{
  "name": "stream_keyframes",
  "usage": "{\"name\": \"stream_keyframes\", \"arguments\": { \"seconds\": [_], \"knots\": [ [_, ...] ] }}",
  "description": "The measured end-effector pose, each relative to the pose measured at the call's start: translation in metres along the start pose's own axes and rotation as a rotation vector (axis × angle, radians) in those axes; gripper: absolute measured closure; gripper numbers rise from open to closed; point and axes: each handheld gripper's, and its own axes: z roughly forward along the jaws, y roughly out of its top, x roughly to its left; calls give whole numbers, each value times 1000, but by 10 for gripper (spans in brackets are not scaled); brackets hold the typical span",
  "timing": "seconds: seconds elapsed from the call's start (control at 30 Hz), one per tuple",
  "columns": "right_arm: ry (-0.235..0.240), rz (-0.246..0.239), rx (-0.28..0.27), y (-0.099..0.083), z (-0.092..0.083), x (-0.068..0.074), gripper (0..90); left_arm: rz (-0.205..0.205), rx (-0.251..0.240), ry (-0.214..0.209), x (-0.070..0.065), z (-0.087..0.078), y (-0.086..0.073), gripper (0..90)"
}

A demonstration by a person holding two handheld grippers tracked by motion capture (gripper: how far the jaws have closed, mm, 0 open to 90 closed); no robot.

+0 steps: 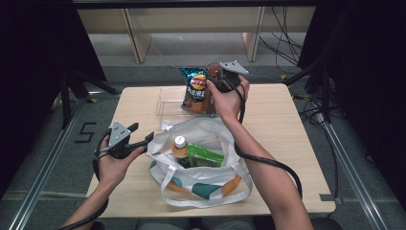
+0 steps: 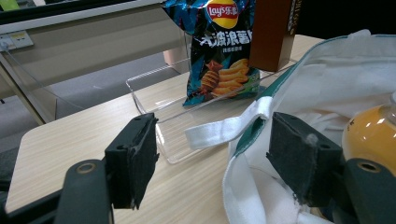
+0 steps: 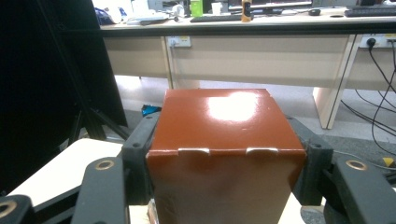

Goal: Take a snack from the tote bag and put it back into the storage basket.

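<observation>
Fingers (image 3: 140, 154) around glossy brown box (image 3: 224, 140)

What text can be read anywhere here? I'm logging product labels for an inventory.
"Lay's" on the red and yellow logo at the top of the chip bag.
Large white Chinese characters below that logo: too stylised to read surely.
"5" marked on the floor left of the table.
Brown box: lettering on its edge too small to read.
Bottle, green packet: print blurred.

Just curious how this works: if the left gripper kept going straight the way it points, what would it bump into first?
Probably the white strap of the tote bag, lying between the open jaws of the left gripper; depth is unclear.
</observation>
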Motion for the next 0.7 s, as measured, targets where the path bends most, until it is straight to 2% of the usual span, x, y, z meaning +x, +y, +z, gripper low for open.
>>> {"name": "stream_keyframes", "arguments": {
  "seconds": [0.17,0.37,0.43,0.47,0.5,0.57,0.67,0.7],
  "knots": [
    [-4,18,1,0,1,0,392,1,0,-2,0,0,0,317],
    [-21,14,-8,-1,2,1,392,2,-1,-3,0,0,0,317],
    [-23,-9,-13,-1,3,-1,392,1,-2,-4,-1,0,0,317],
    [-29,-3,-12,-2,4,-1,391,1,-3,-3,-1,0,0,317],
    [-35,29,-2,-2,4,1,391,1,-3,-3,-1,0,0,317],
    [-38,34,1,-2,5,0,391,2,-2,-4,-1,0,0,317],
    [-38,33,1,-4,6,-1,390,2,-3,-4,0,0,0,317],
    [-43,13,0,-5,7,-2,389,2,-2,-3,0,0,0,317]
  ]
}}
